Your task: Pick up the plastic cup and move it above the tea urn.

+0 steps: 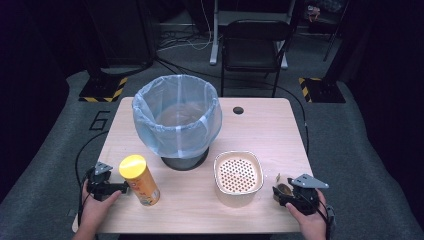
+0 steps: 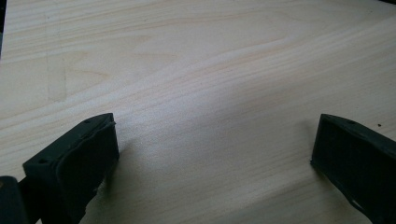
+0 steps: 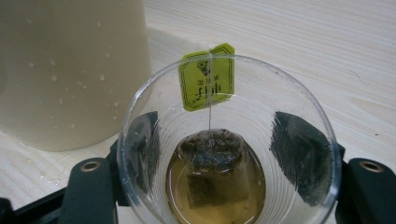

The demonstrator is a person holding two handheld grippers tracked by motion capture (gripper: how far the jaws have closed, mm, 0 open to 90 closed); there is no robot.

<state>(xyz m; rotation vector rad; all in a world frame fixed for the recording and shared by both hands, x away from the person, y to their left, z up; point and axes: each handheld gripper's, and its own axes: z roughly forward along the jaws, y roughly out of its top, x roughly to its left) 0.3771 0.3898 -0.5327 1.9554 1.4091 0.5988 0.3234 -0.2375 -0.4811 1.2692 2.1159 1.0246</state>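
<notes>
Gripping a clear cup (image 3: 227, 140) holding a tea bag (image 3: 215, 164) in liquid, the right gripper (image 3: 226, 158) clamps it; the left gripper (image 2: 212, 154) gapes wide over bare table (image 2: 196, 70).

We take the bin (image 1: 177, 117) as our landmark: it stands on the table (image 1: 260, 125), lined with 1 pale blue bag (image 1: 150, 132). Right of it, near the table's far edge, is 1 round hole (image 1: 238, 110). Beyond it on the floor stands 1 black chair (image 1: 250, 47), with 2 striped bases (image 1: 102, 90) to either side.
</notes>
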